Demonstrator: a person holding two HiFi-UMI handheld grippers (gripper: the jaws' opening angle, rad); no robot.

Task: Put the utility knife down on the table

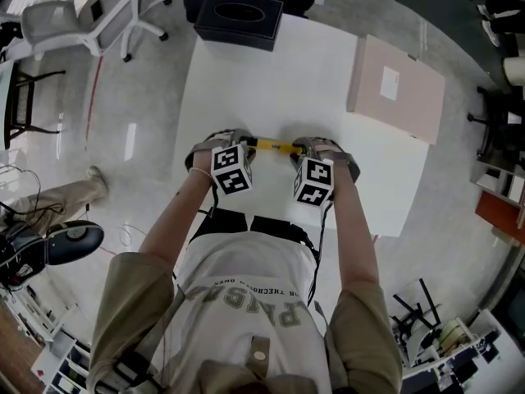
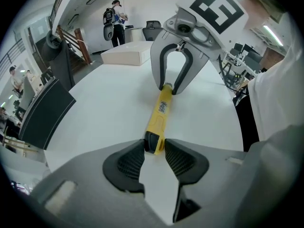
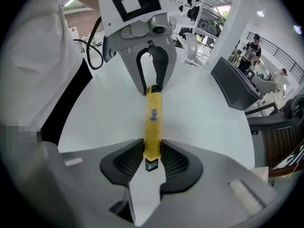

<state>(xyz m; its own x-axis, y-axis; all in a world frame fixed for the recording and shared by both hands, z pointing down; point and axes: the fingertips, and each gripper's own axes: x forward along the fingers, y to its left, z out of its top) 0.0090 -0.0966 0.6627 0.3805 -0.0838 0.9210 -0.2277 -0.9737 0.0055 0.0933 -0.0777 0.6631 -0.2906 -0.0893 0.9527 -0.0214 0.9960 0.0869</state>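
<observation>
A white table (image 1: 246, 72) fills the middle of the head view, seen from steeply above, with a glossy pale floor (image 1: 123, 138) around it. On the table's far right lies a flat, pale pink box (image 1: 396, 89). At the far edge stands a dark tissue box (image 1: 239, 19). A white office chair (image 1: 98, 15) stands on the floor at the far left.

A person leans over the near side of the table with both arms reaching forward, a hand-held gripper in each hand. Each carries a white cube with black square markers. The left hand-held gripper (image 1: 238, 144) and the right hand-held gripper (image 1: 305, 148) point steeply down and face each other, close together.

Between them stretches the utility knife (image 1: 275, 145), slim and yellow with black ends, lying level over the near middle of the table. The pictures do not show whether it touches the tabletop.

In the left gripper view, the jaws stand narrow and their ribbed black pads (image 2: 126, 163) close on one black end of the knife, right at the tips. In the right gripper view, the jaws are also narrow and clamp the other end, which reaches a little further in between the pads (image 3: 175, 163).
</observation>
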